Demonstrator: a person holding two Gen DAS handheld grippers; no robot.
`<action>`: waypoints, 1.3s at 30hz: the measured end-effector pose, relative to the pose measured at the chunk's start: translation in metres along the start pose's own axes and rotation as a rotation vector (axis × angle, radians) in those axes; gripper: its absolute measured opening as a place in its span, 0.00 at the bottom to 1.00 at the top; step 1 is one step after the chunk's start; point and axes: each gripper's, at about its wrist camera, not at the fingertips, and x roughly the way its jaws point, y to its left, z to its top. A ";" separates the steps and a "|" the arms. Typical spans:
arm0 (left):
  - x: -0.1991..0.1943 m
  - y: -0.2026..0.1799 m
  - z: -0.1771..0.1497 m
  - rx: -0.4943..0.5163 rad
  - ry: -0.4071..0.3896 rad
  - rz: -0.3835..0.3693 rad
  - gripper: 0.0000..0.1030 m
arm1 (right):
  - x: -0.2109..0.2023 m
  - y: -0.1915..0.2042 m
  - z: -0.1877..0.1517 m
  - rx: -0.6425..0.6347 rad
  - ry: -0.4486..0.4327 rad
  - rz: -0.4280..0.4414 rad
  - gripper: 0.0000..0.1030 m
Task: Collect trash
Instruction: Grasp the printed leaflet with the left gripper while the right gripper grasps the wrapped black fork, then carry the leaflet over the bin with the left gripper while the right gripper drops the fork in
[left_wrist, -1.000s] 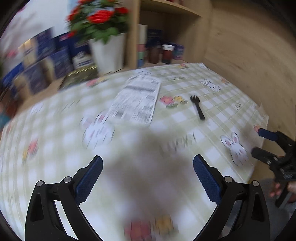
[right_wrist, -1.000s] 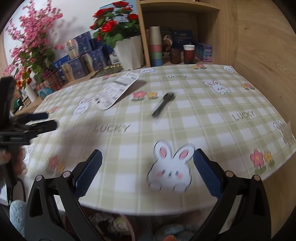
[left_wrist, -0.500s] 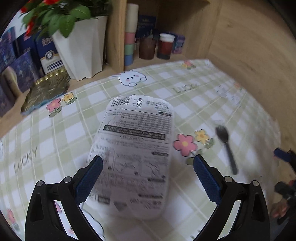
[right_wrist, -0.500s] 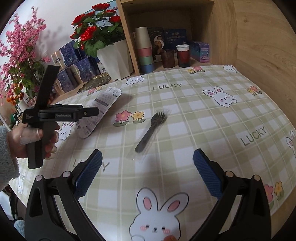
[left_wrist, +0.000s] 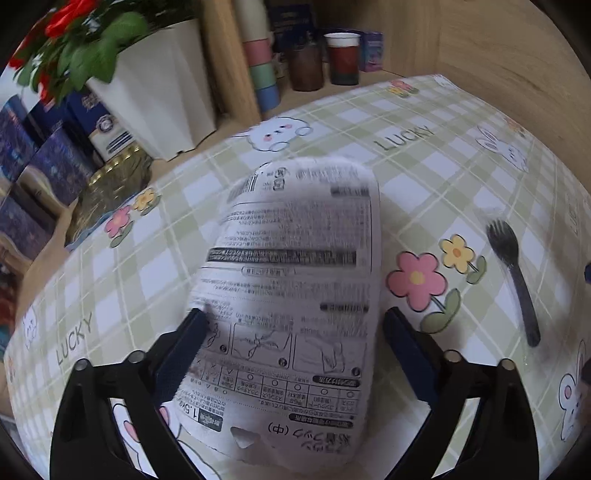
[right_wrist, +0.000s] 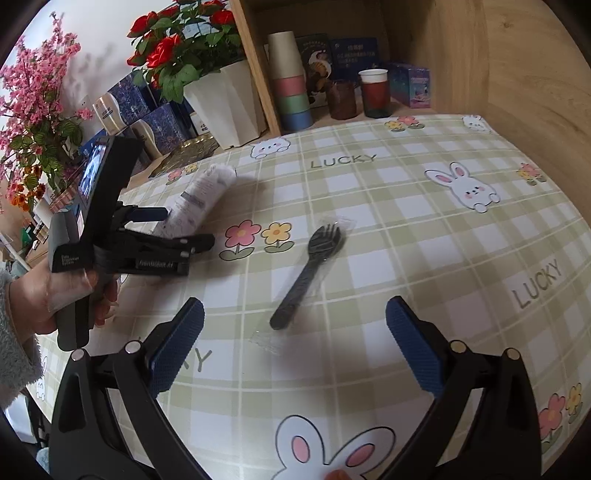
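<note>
Left tongs (left_wrist: 291, 354) were closing astride the white wrapper (left_wrist: 295, 277), pads not pressing yet; best centred. Right tongs (right_wrist: 295, 347) stood apart, empty.

A green-and-white checked cloth (right_wrist: 388, 206) is covering the bench; the wrapper (left_wrist: 295, 295) is showing black print on white.

We see the open right gripper (right_wrist: 293, 345) above a wrapped black fork (right_wrist: 308, 275) on the checked tablecloth (right_wrist: 424, 236).
</note>
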 end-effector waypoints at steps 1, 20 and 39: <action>-0.001 0.001 0.000 -0.004 0.000 0.003 0.81 | 0.000 0.002 0.000 -0.002 0.001 0.003 0.94; -0.076 0.058 -0.027 -0.215 -0.168 -0.176 0.18 | 0.036 -0.003 0.017 0.026 0.087 0.004 0.69; -0.153 0.102 -0.121 -0.530 -0.191 -0.170 0.07 | 0.050 0.020 0.015 -0.080 0.109 -0.012 0.12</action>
